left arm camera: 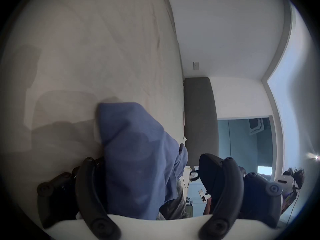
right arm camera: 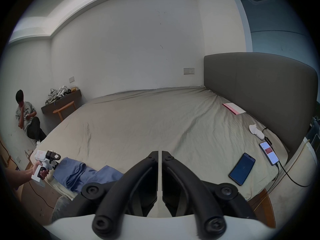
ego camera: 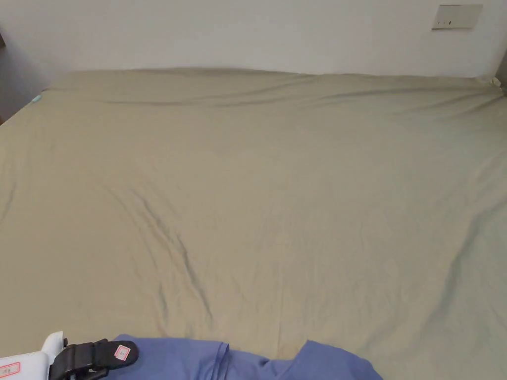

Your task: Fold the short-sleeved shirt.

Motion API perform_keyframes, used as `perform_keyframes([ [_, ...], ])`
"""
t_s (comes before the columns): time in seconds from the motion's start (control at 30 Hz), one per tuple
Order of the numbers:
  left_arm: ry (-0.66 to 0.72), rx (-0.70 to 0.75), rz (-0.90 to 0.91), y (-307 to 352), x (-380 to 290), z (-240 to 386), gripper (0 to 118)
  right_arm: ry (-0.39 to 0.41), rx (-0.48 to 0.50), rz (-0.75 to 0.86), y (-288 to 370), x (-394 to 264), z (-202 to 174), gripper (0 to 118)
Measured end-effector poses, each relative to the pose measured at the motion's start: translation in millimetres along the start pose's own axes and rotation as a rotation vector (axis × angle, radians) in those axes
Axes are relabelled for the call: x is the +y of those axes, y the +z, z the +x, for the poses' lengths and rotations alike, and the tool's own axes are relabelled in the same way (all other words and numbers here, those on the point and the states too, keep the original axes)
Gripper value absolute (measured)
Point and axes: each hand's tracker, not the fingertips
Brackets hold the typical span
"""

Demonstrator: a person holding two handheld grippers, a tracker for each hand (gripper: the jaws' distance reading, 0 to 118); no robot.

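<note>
The blue short-sleeved shirt (ego camera: 237, 361) lay bunched at the bed's (ego camera: 257, 198) near edge, soft and limp, best taken at a hem corner, with the left gripper (left arm camera: 149, 178) spread wide around a fold and the right gripper (right arm camera: 160, 154) closed on nothing.

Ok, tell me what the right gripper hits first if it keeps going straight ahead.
Probably bare bed sheet. The right gripper, jaws nearly closed, points across the open bed toward the far wall; the blue shirt lies off to its left. Depth is uncertain.
</note>
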Motion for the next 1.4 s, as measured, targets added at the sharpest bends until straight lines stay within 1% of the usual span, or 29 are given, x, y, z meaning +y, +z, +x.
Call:
perform_keyframes([
  [0.1,-0.123,0.067,-0.022,-10,-6,7,95,0.005,-0.003,-0.009,-3,-2,1,6],
  [0.13,-0.137,0.061,-0.008,-10,-10,7,95,0.001,-0.001,-0.014,-5,-3,1,6],
  [0.17,-0.117,0.063,0.002,-10,-14,7,94,-0.007,0.003,-0.019,-7,-3,1,6],
  [0.2,-0.090,0.061,0.025,-9,-15,5,90,-0.020,0.011,-0.021,-7,-2,0,6],
  [0.23,-0.048,0.081,0.048,-7,-16,2,80,-0.043,0.029,-0.013,-7,-2,-1,6],
  [0.27,-0.050,0.138,0.064,-6,-18,1,51,-0.055,0.042,0.003,-6,-1,-1,6],
  [0.3,-0.078,0.266,0.088,-5,-18,-2,19,-0.050,0.056,0.012,-5,0,-2,6],
  [0.33,-0.095,0.343,0.087,-2,-20,-10,17,-0.039,0.058,0.017,-4,3,-4,6],
  [0.37,-0.034,0.124,0.098,-2,-23,-10,17,-0.013,0.052,0.023,-3,5,-7,6],
  [0.4,-0.018,0.132,0.115,-6,-25,-6,17,0.016,0.048,0.031,-3,7,-10,6],
  [0.43,-0.048,0.213,0.118,15,-3,-14,17,0.040,0.044,0.050,0,8,-12,6],
  [0.47,-0.077,0.214,0.119,15,-4,-10,17,0.046,0.048,0.065,2,9,-13,6],
  [0.5,-0.103,0.248,0.122,14,-2,-7,17,0.046,0.056,0.069,3,10,-13,6],
  [0.53,-0.110,0.262,0.122,14,-2,-4,17,0.047,0.061,0.073,4,12,-13,6],
  [0.57,-0.124,0.283,0.123,6,-13,12,17,0.047,0.064,0.073,4,14,-13,6],
  [0.67,-0.164,0.334,0.136,4,-16,20,17,0.053,0.067,0.082,4,16,-14,6],
  [0.8,-0.156,0.351,0.137,15,-14,23,15,0.042,0.065,0.081,4,17,-14,6],
  [0.87,-0.138,0.376,0.171,19,-15,19,14,0.044,0.041,0.082,5,16,-12,6],
  [0.9,-0.137,0.358,0.171,22,-17,17,13,0.047,0.032,0.080,5,15,-12,6],
  [1.0,-0.120,0.366,0.185,28,-22,20,12,0.051,0.024,0.071,4,12,-7,6],
  [1.07,-0.107,0.363,0.190,30,-24,20,12,0.044,0.017,0.061,3,11,-5,6],
  [1.13,-0.121,0.374,0.193,35,-22,22,12,0.035,0.010,0.058,2,10,-3,6],
  [1.2,-0.092,0.325,0.181,41,-20,20,12,0.031,0.003,0.055,2,9,-1,6],
  [1.3,-0.131,0.391,0.166,40,-24,31,12,0.027,-0.003,0.048,0,8,1,6],
  [1.33,-0.128,0.373,0.166,41,-25,32,12,0.024,-0.003,0.046,0,7,1,6],
  [1.4,-0.144,0.383,0.176,49,-19,27,12,0.018,-0.006,0.043,-2,5,2,6],
])
